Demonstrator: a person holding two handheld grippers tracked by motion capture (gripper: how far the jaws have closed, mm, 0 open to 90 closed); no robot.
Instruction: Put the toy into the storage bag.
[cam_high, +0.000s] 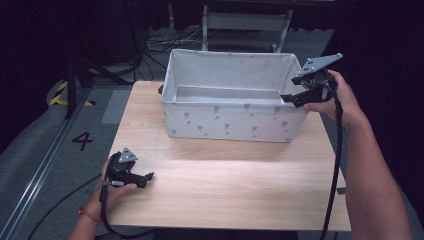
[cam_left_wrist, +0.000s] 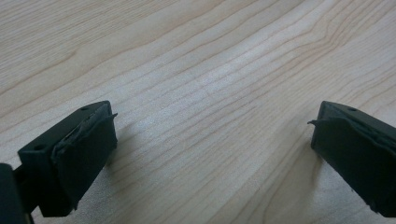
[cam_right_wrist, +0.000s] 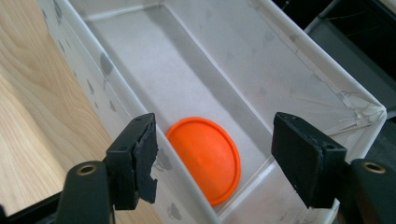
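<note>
Black pads of the right gripper (cam_right_wrist: 215, 161) stand apart and empty above the orange disc (cam_right_wrist: 205, 157) lying in the fabric bin (cam_high: 232, 122), suggesting release is done and withdrawal comes next, while the left gripper (cam_left_wrist: 212, 158) rests open over the table (cam_high: 225, 185).

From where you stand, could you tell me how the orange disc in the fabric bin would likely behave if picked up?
The orange disc looks thin and moulded, so probably light and fairly stiff. Its smooth domed face may be slippery. Lying flat on the bin floor, it seems unlikely to roll.
</note>
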